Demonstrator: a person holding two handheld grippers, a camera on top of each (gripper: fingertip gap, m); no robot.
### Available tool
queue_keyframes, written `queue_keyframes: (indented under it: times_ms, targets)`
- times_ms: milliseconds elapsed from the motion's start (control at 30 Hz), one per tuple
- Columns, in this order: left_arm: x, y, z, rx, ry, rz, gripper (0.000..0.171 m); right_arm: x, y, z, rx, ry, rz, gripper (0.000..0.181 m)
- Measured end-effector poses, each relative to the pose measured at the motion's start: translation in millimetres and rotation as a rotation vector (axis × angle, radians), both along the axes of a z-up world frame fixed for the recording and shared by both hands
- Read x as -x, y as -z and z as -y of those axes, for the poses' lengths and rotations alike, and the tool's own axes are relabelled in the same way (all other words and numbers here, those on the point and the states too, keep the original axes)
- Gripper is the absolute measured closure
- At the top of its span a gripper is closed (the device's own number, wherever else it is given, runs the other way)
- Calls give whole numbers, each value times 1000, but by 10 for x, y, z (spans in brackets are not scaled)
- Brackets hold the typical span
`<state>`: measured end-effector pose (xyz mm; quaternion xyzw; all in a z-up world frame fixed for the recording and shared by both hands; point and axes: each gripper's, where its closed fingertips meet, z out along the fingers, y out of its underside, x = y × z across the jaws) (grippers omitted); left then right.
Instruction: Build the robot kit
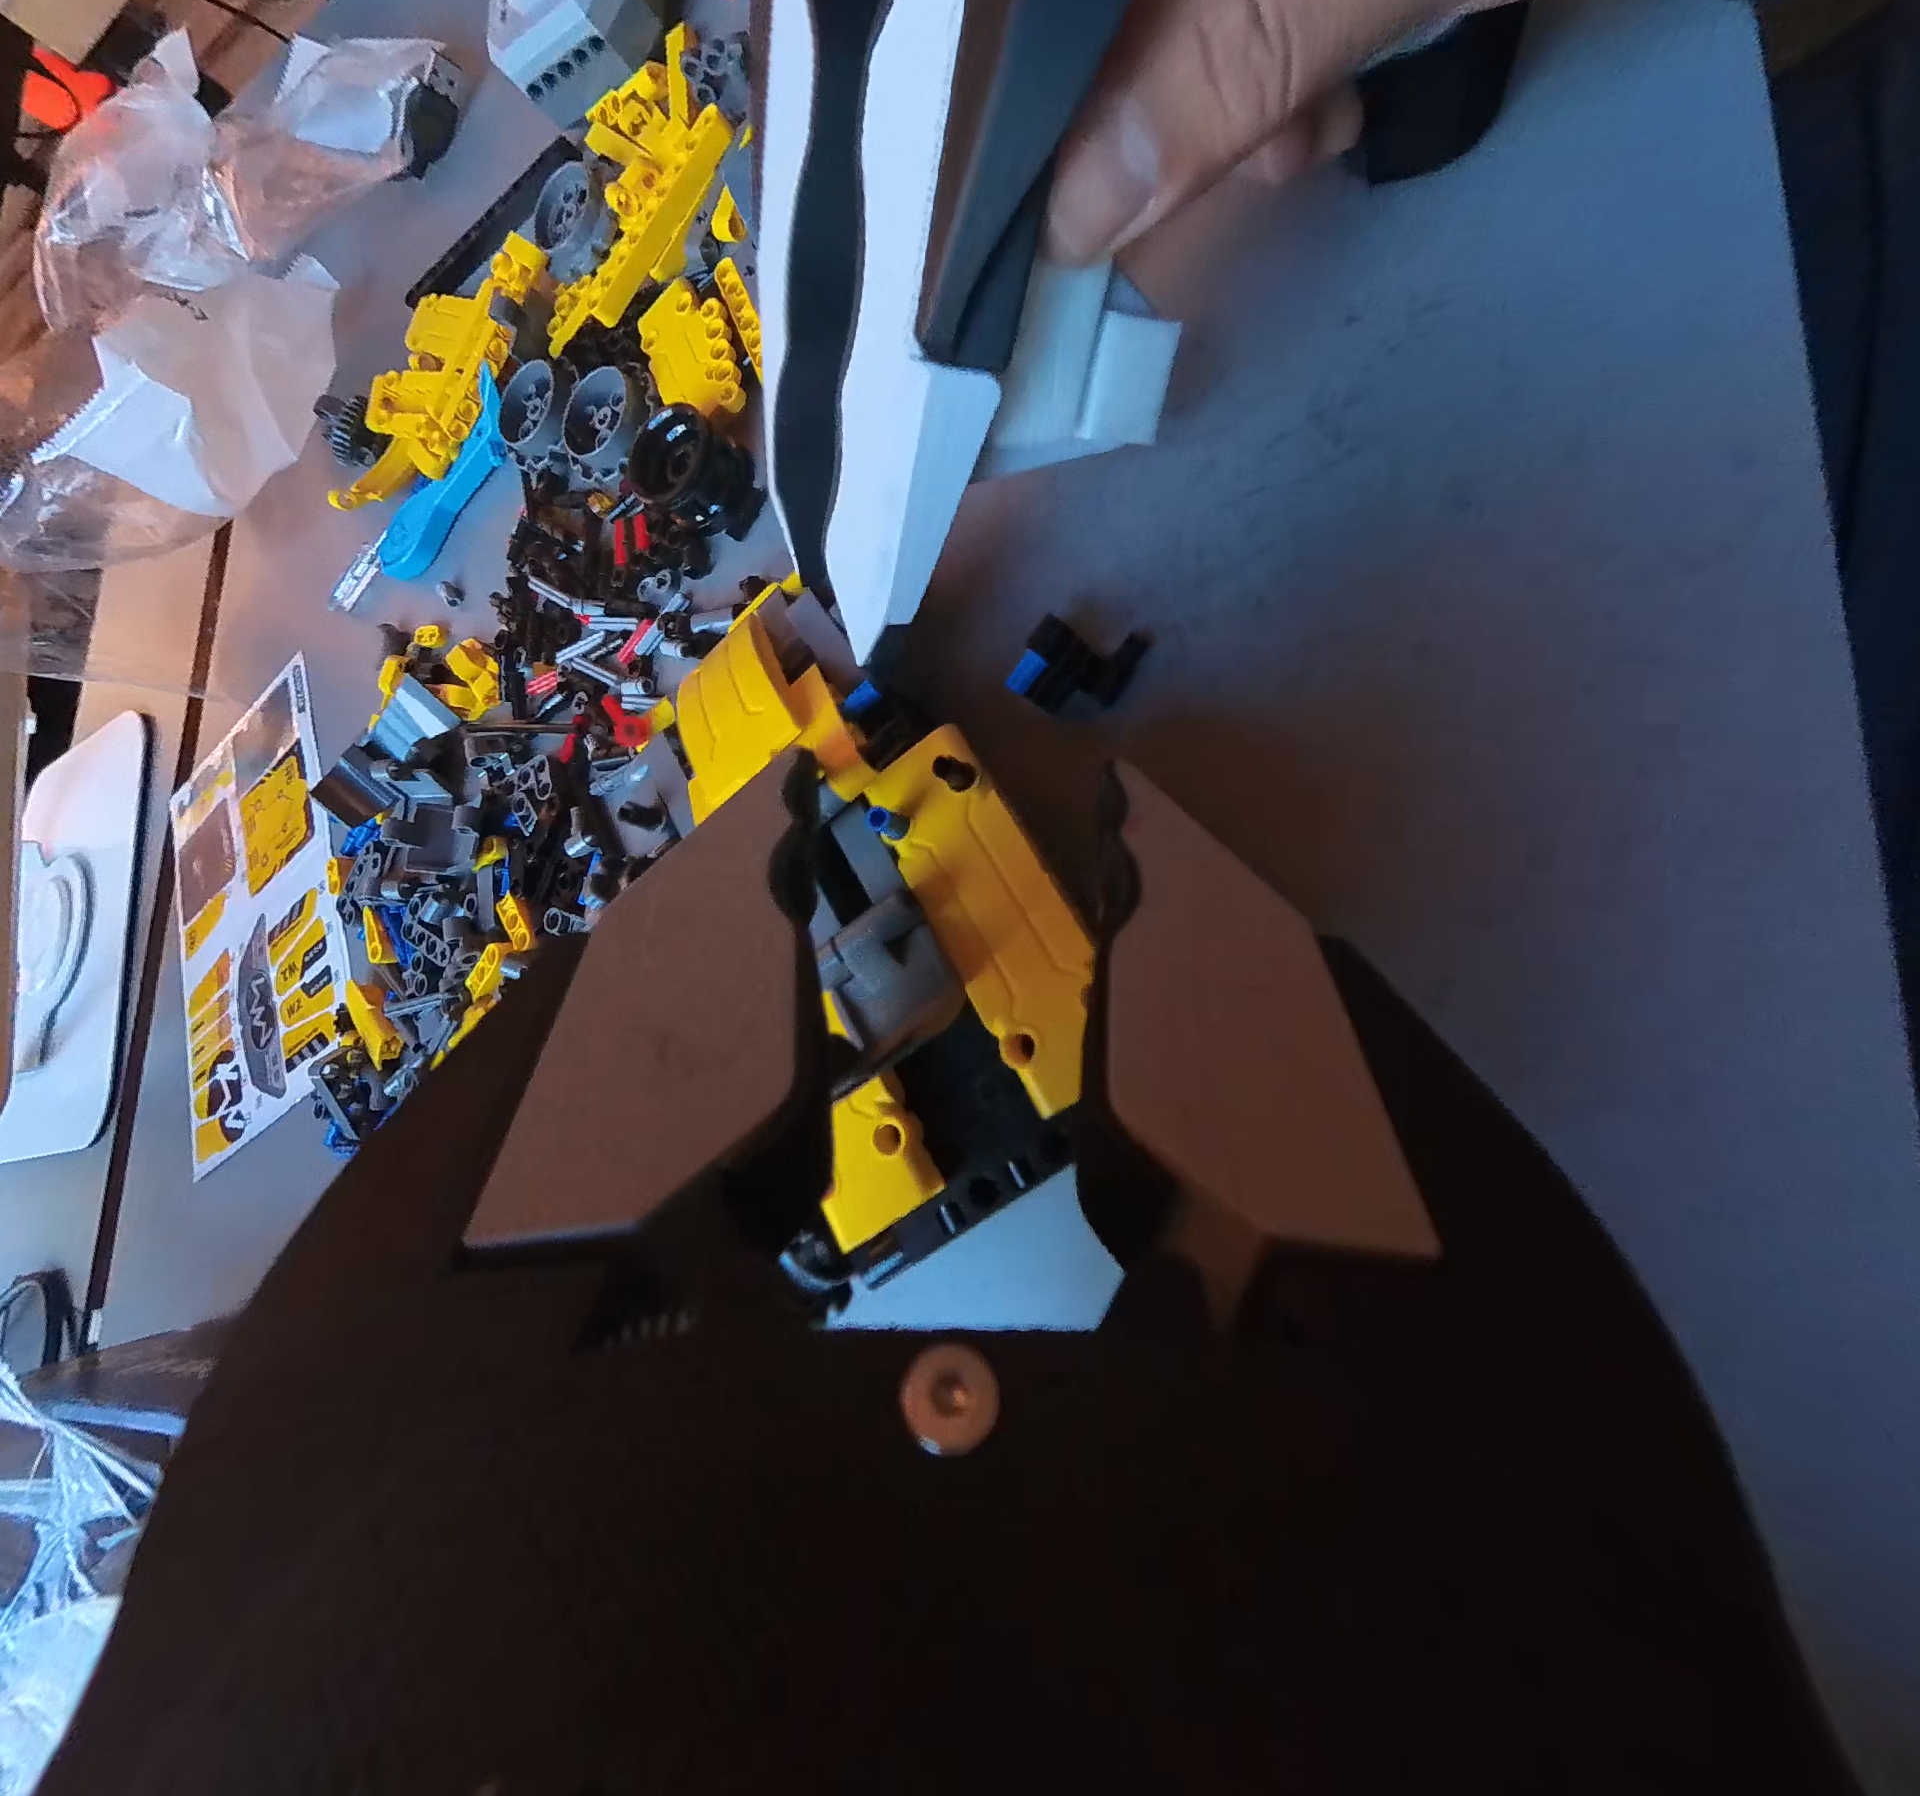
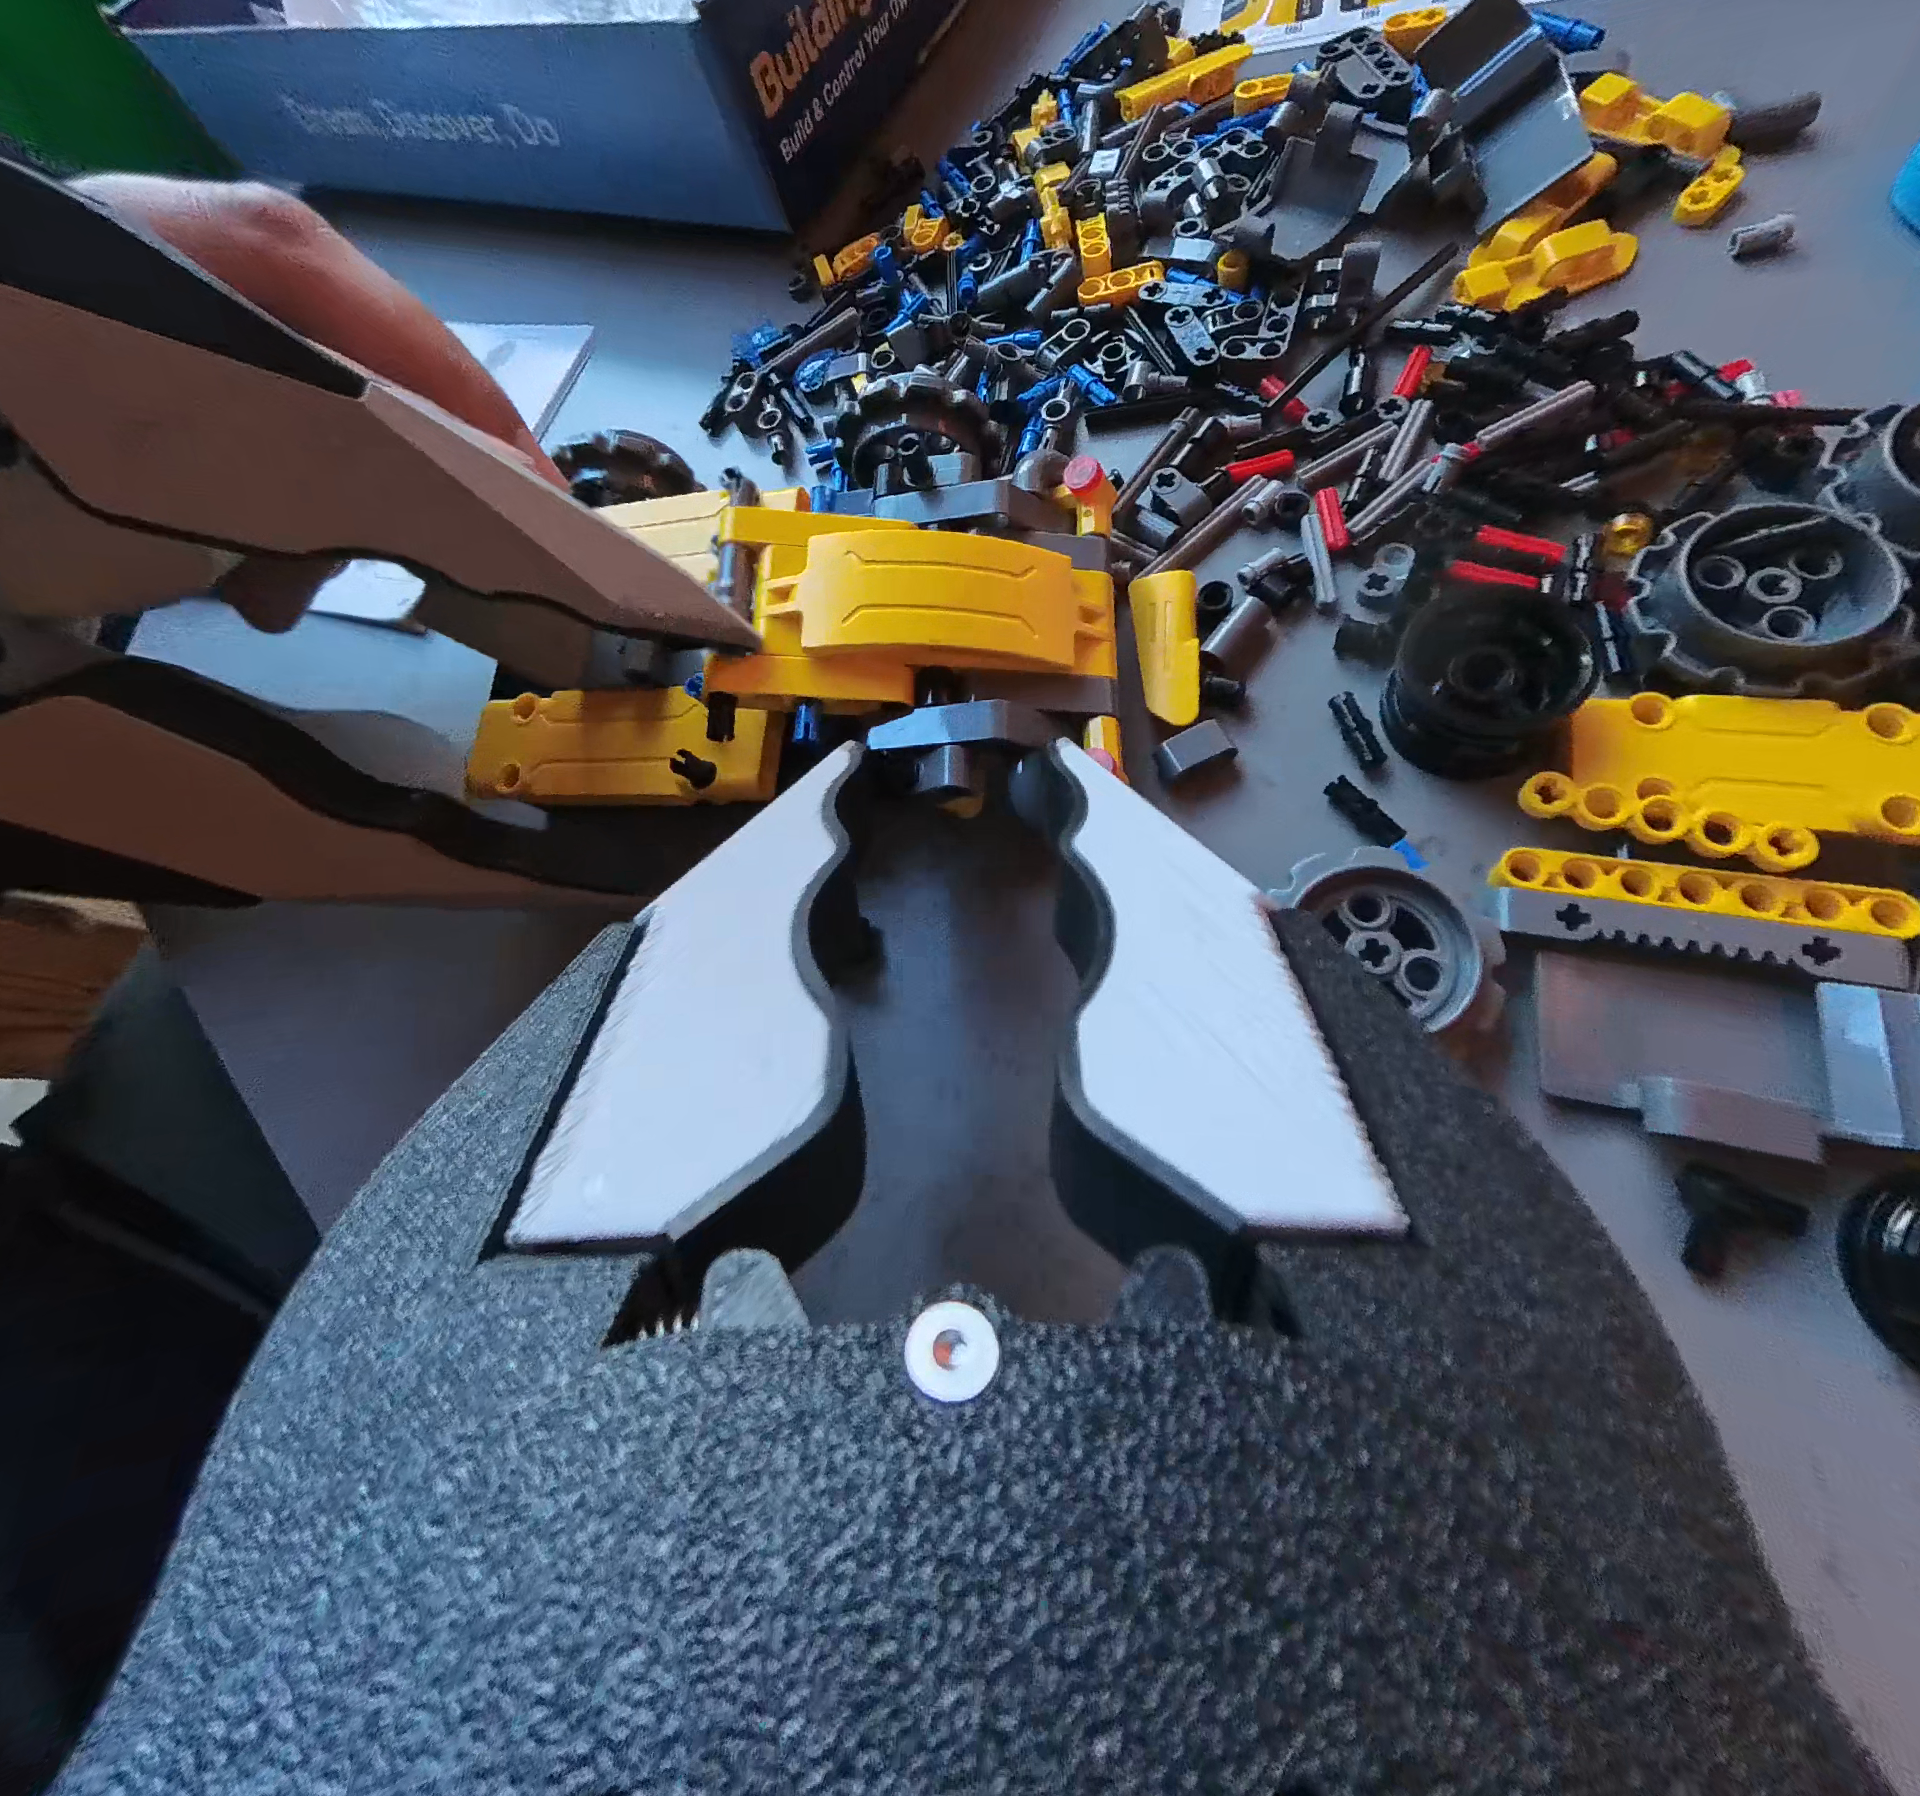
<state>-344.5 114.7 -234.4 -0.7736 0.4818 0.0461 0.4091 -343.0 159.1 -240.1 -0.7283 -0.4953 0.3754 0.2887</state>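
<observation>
Left gripper (image 1: 951, 816) around yellow model (image 1: 977, 905)

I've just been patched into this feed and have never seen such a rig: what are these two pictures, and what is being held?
There is no robot arm here. A person holds a two-finger gripper in each hand, and each gripper carries a camera looking forward along its fingers.

The left wrist view shows the left gripper with brown fingers, shut on a yellow and grey brick model. The right gripper and a hand show beyond it.

The right wrist view shows the right gripper with white fingers, its tips around a dark grey part at the model's near edge; whether it grips is hard to tell. The left gripper comes in from the left of that picture.

On the grey table lie a pile of loose bricks, wheels, a sticker sheet, plastic bags and a blue box.
</observation>
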Motion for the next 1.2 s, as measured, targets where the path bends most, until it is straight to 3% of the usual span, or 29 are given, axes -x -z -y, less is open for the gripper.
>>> queue_keyframes:
  times_ms: [367,767,1200]
  targets:
    - [-75,39,-30,-2,-3,57,109,5,5,0,2,-17,10,149]
    - [-93,8,-37,18,-10,173,112,9,9,-3,27,-38,19,149]
    - [-164,3,7,18,-19,168,112,-68,6,46,6,-39,25,149]
